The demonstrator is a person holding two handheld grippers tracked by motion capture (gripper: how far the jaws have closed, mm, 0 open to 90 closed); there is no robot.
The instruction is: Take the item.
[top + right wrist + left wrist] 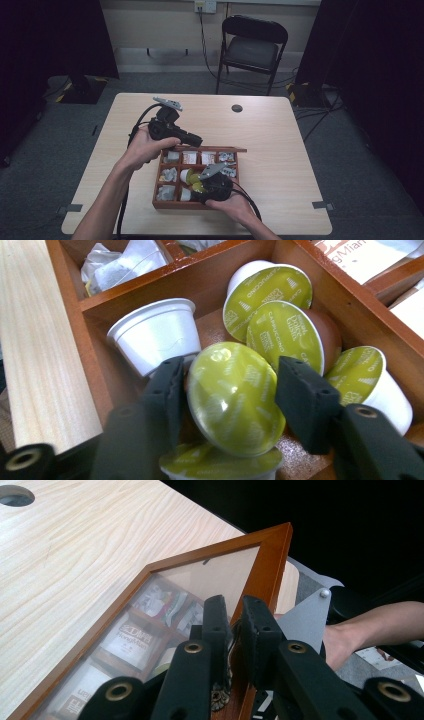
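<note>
Nearest the camera in the high view, at about 5 o'clock on the table [280, 150]: right gripper [199, 188] dipped into the wooden compartment box [190, 204], its jaws and most of the compartment's contents hidden under hand and housing. From the right gripper view [227, 390], jaws straddling a green-lidded coffee capsule [232, 397], left pad apparently touching its rim, right pad just clear, so not yet a firm grip; lid print blurred, unreadable. Further capsules around it: a white capsule [156, 335] on its side at 10 o'clock, more green lids at 1 and 3 o'clock, another cut off by the bottom edge. Beyond, at the box's far edge: left gripper [192, 141], seen from its own camera [235, 625] with jaws clamped on the frame of the raised glass-paned lid [272, 555], propped open on a slant. Sachets dimly legible through the pane. Farthest, at 12 o'clock, a folding chair [252, 47] against the wall.
</note>
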